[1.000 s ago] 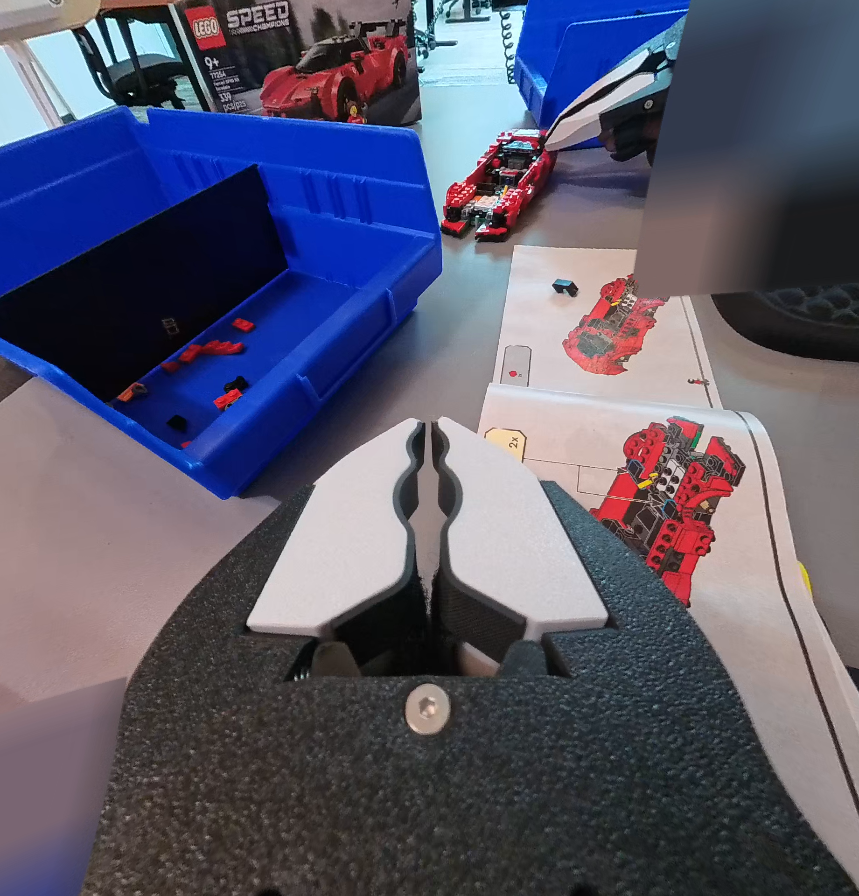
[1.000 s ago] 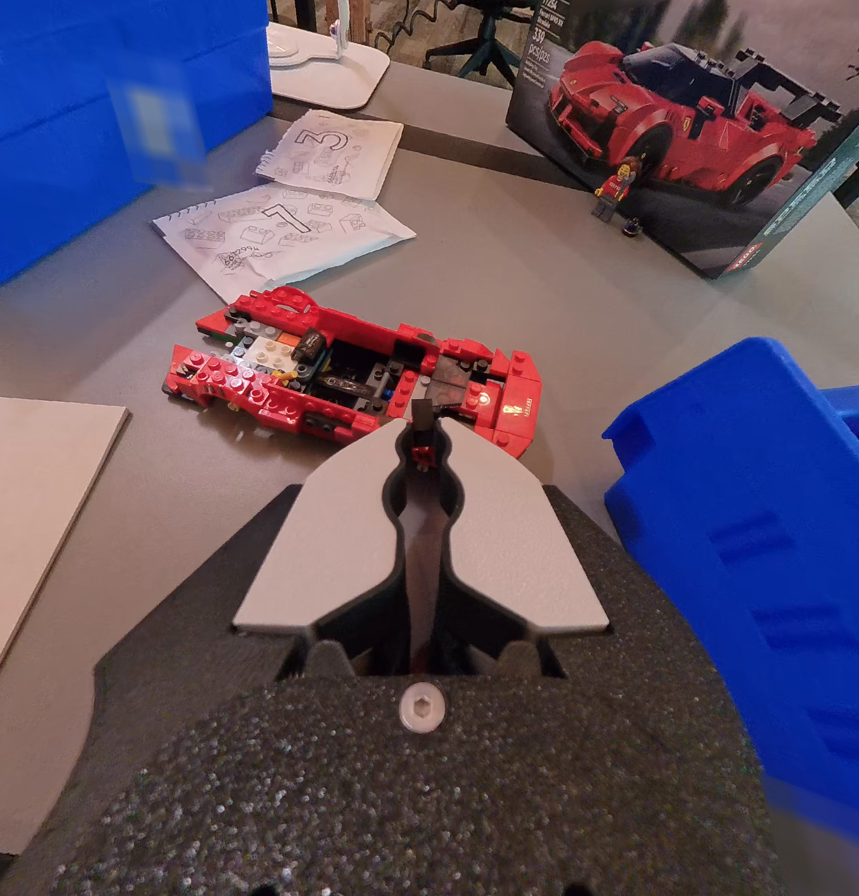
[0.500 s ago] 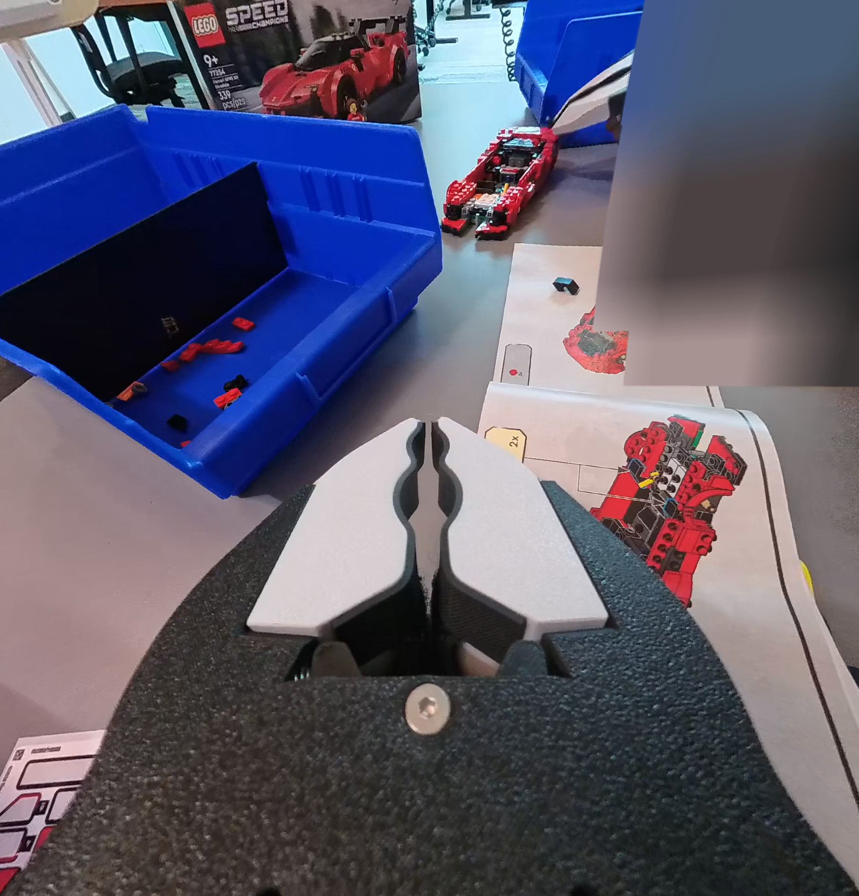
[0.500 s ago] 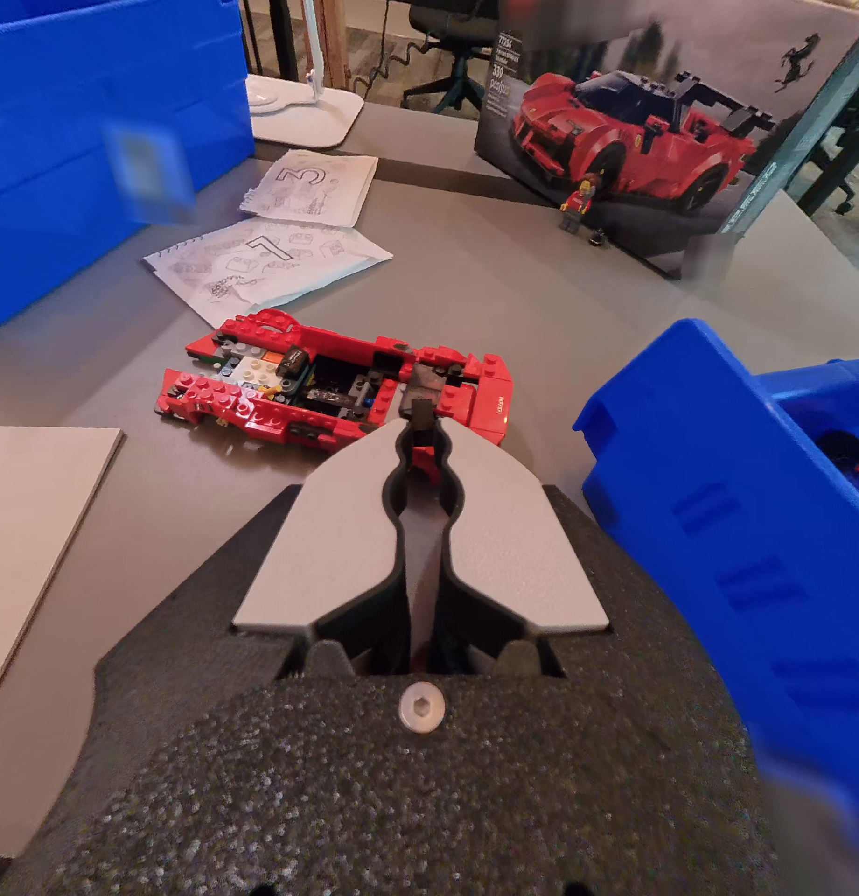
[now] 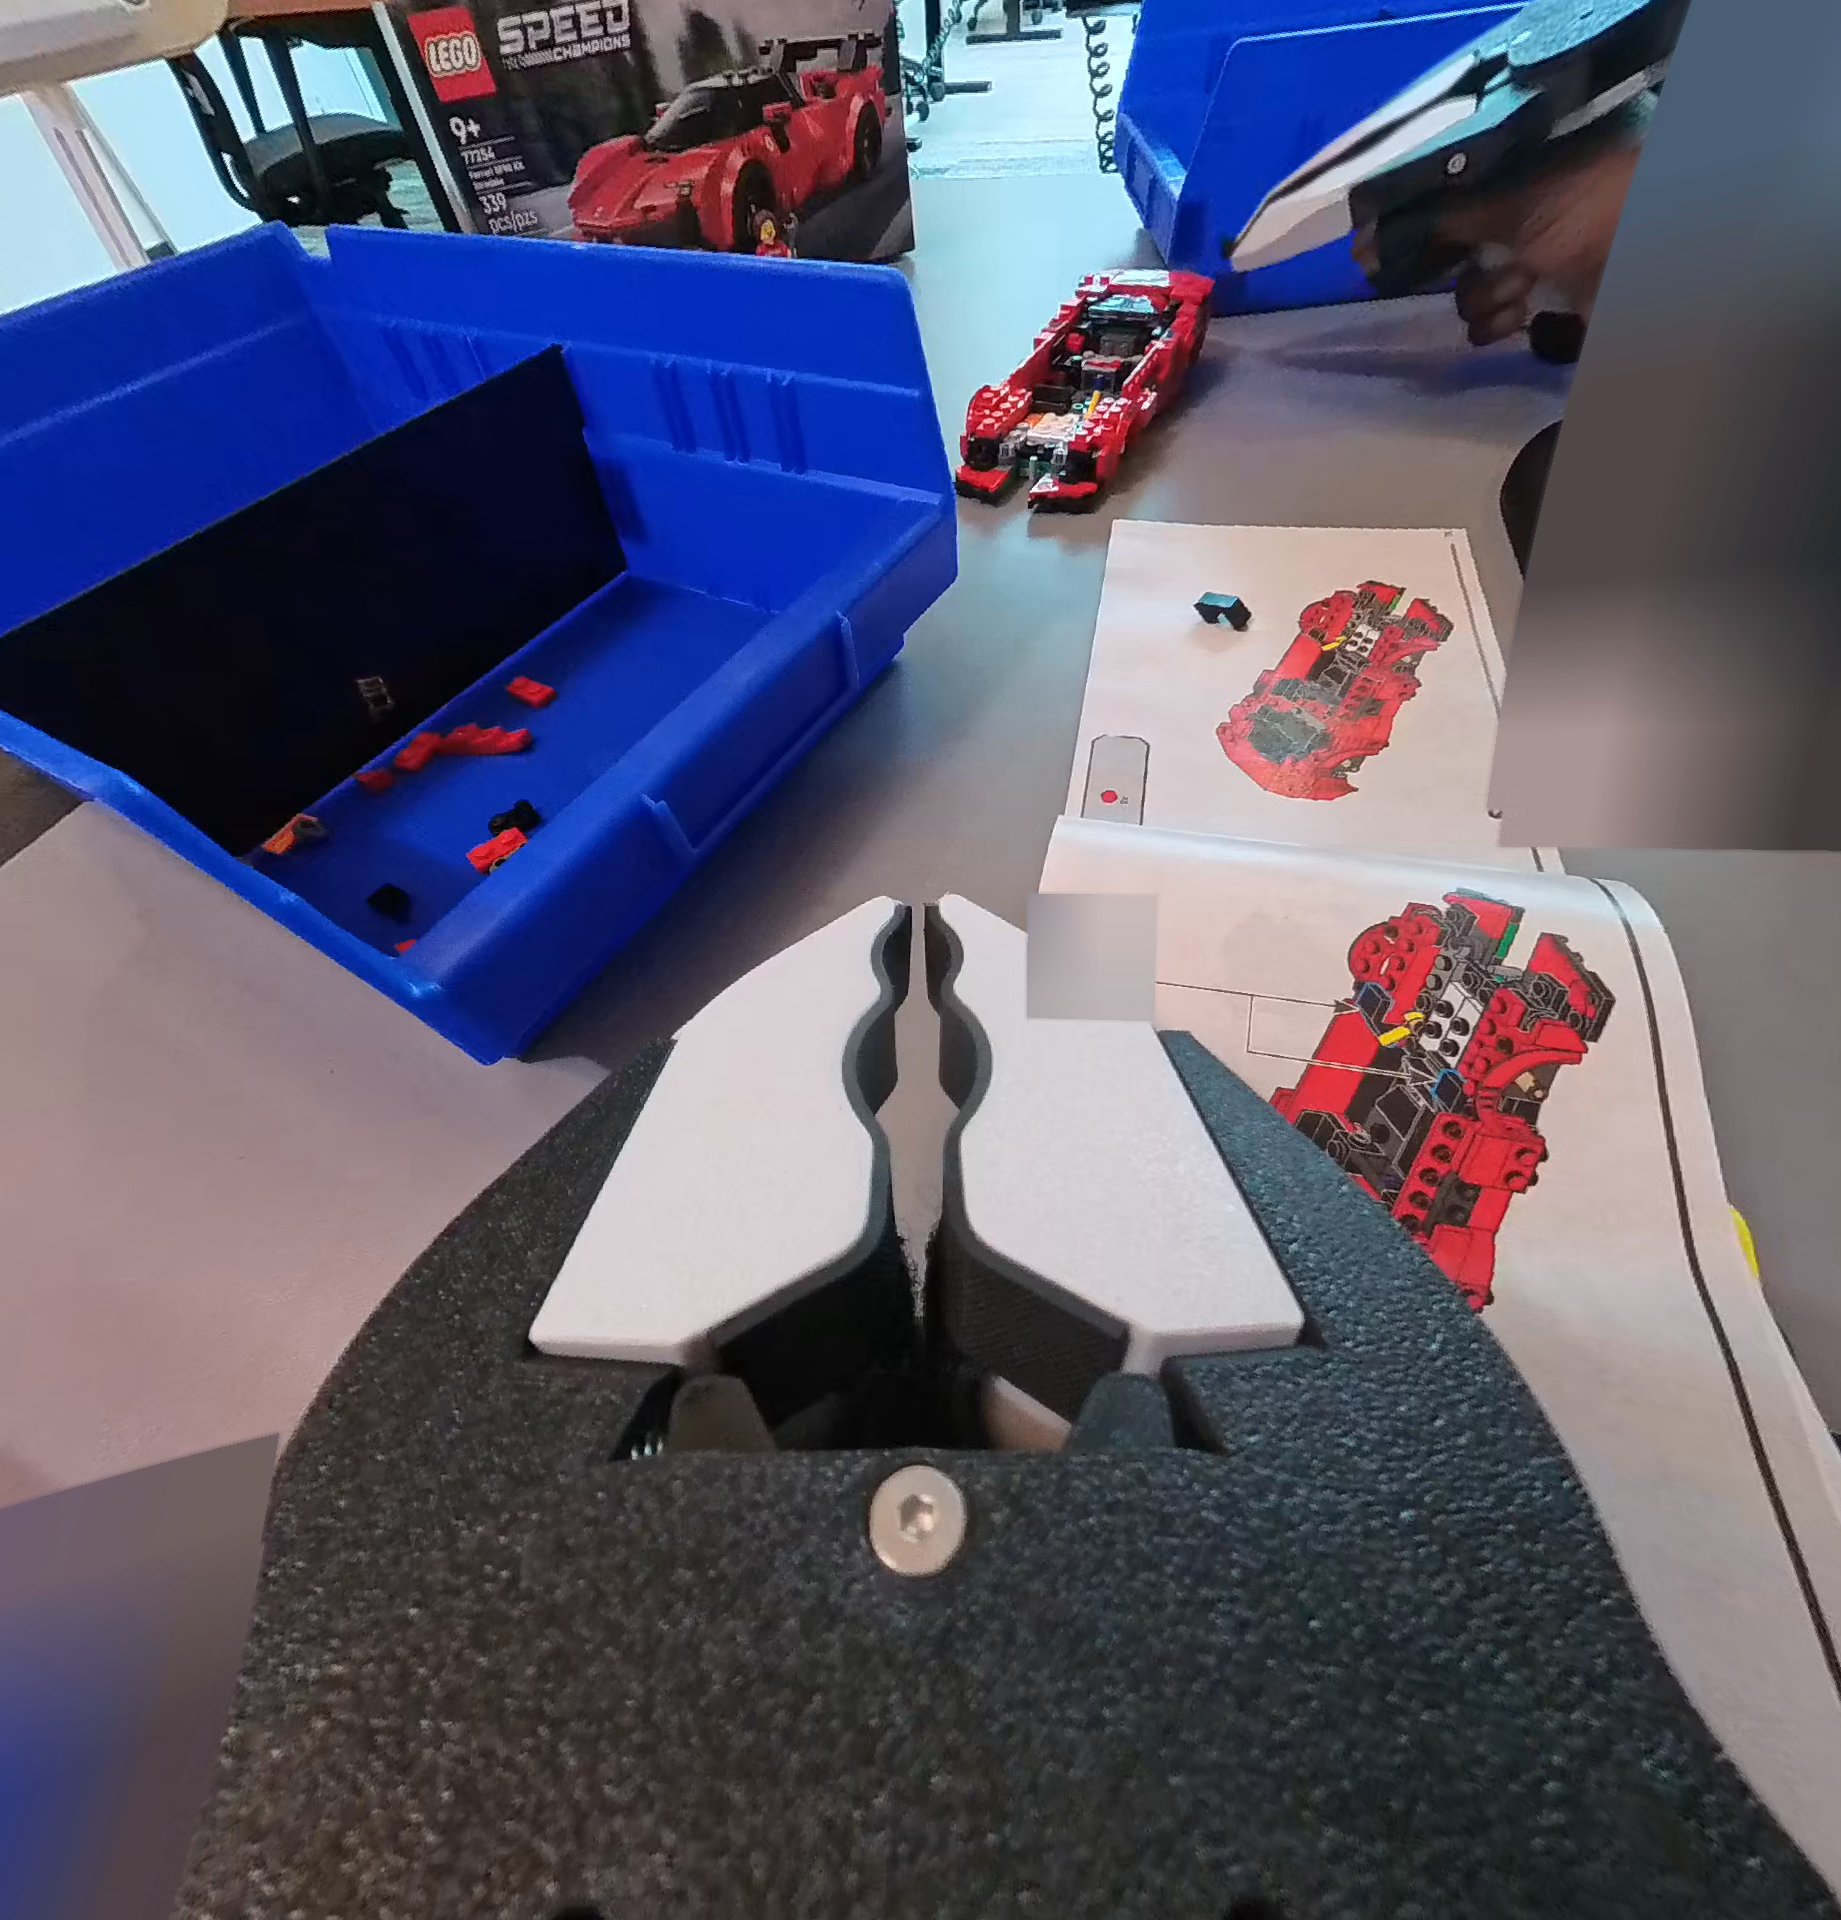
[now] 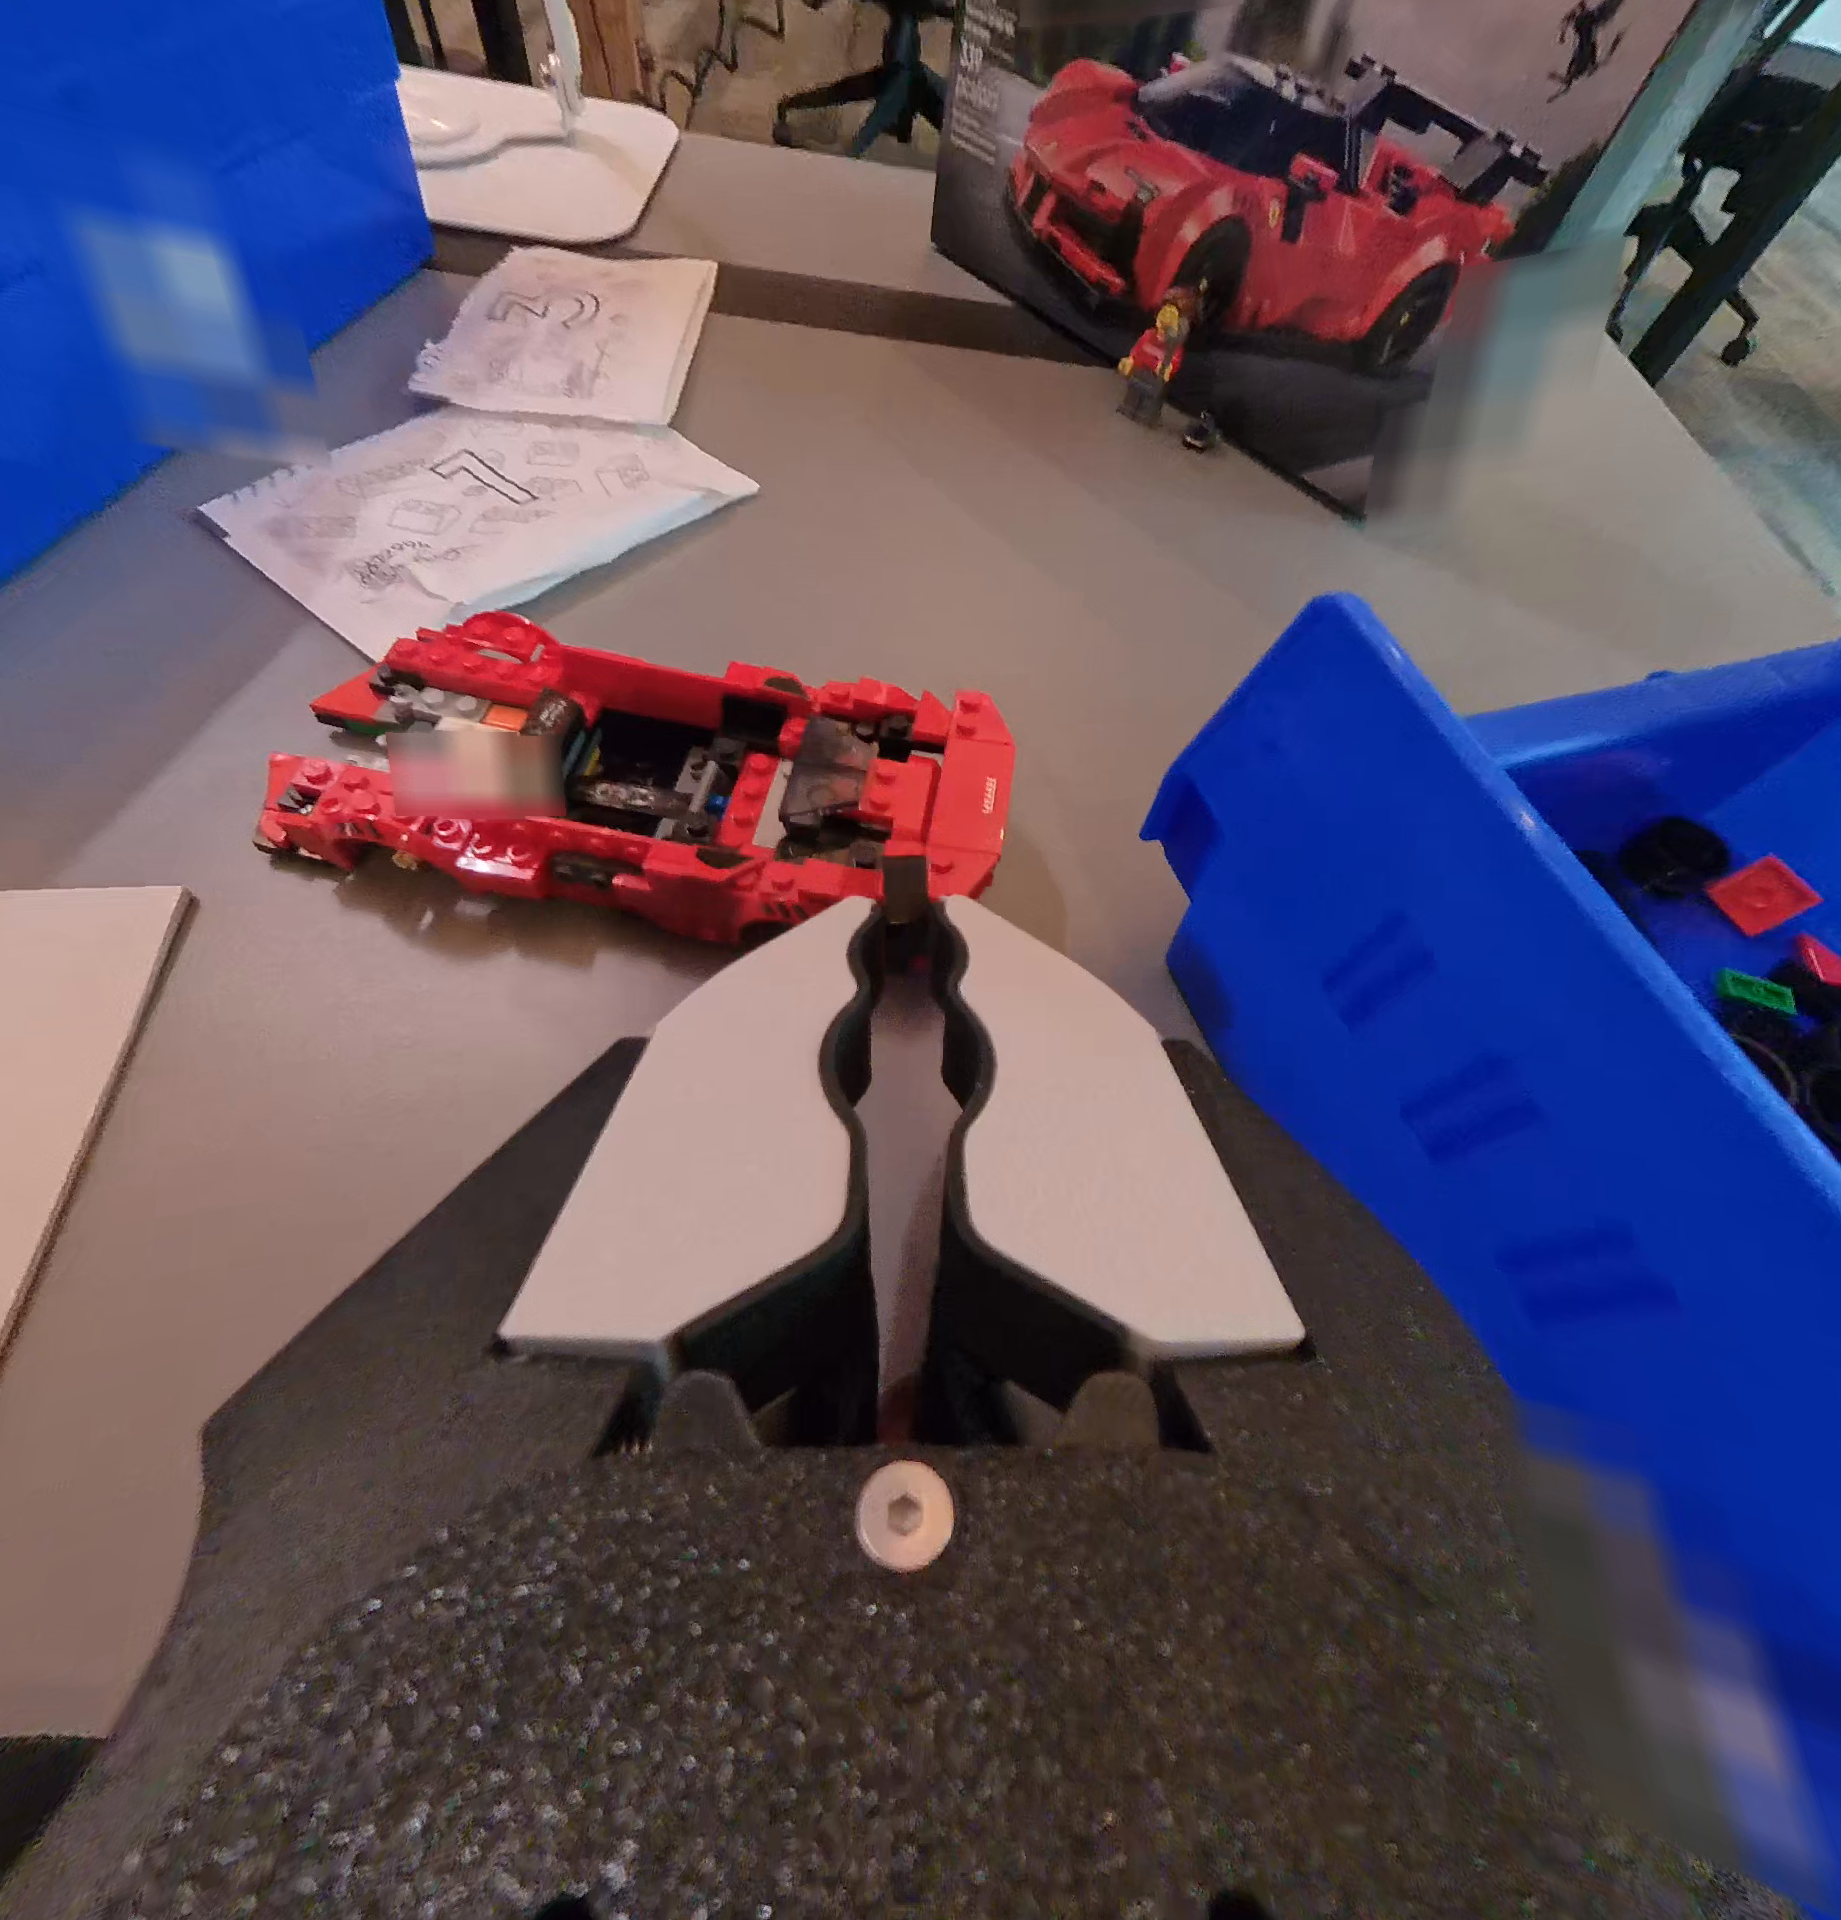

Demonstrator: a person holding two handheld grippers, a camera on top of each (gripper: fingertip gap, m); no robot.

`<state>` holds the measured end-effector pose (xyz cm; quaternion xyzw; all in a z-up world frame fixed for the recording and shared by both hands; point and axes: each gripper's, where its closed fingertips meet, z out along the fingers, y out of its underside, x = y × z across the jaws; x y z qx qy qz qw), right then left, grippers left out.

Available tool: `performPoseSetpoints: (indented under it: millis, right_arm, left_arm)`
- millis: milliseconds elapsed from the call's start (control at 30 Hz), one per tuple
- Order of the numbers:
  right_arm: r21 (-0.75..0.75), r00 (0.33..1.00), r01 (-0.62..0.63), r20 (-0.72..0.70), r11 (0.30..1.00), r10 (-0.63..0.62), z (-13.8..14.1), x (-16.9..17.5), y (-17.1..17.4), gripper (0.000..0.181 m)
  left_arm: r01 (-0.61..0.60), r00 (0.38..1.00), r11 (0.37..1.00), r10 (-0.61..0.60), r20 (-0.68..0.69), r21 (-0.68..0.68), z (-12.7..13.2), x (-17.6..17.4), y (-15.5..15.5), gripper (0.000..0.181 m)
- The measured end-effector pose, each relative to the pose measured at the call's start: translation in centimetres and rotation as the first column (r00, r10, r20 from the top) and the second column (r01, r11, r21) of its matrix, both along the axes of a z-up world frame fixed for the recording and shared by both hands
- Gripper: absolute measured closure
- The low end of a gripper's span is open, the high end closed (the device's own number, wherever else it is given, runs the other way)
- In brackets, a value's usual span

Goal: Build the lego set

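The half-built red lego car (image 6: 646,790) lies on the grey table; it also shows far off in the left wrist view (image 5: 1087,390). My right gripper (image 6: 903,914) is shut on a small dark lego piece (image 6: 903,883) and hovers just off the car's near right end, beside a blue bin (image 6: 1467,1039) of parts. It also shows in the left wrist view (image 5: 1311,213). My left gripper (image 5: 918,920) is shut and empty, low over the table between a blue bin (image 5: 687,831) holding several small red and black pieces and the open instruction booklet (image 5: 1311,935).
A small black piece (image 5: 1222,610) lies on the booklet page. The set's box (image 6: 1259,208) with a minifigure (image 6: 1155,353) stands at the back. Two paper bags (image 6: 500,499) lie left of the car. A white lamp base (image 6: 531,166) and another blue bin (image 6: 116,260) stand far left. My hands' fingertips stand some 40 cm from each other.
My right gripper has drawn back and up from the car's rear, still holding the small dark piece, and swung toward the right bin. My left gripper has stayed still.
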<state>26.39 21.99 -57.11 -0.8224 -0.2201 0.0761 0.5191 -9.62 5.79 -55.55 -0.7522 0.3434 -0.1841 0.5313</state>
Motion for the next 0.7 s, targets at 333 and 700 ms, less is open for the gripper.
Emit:
performPoseSetpoints:
  millis: [333,700]
  right_arm:
    - [-0.010,0.999,-0.046,0.022,0.999,0.046,-0.9,-0.9,-0.3,0.173]
    - [-0.006,0.997,-0.077,0.023,0.997,0.077,-0.9,-1.3,-0.4,0.173]
  left_arm:
    - [-0.005,1.000,1.000,0.005,0.002,0.012,0.3,-0.1,0.1,0.179]
    - [-0.009,1.000,1.000,0.009,0.017,0.027,0.7,-0.2,0.0,0.180]
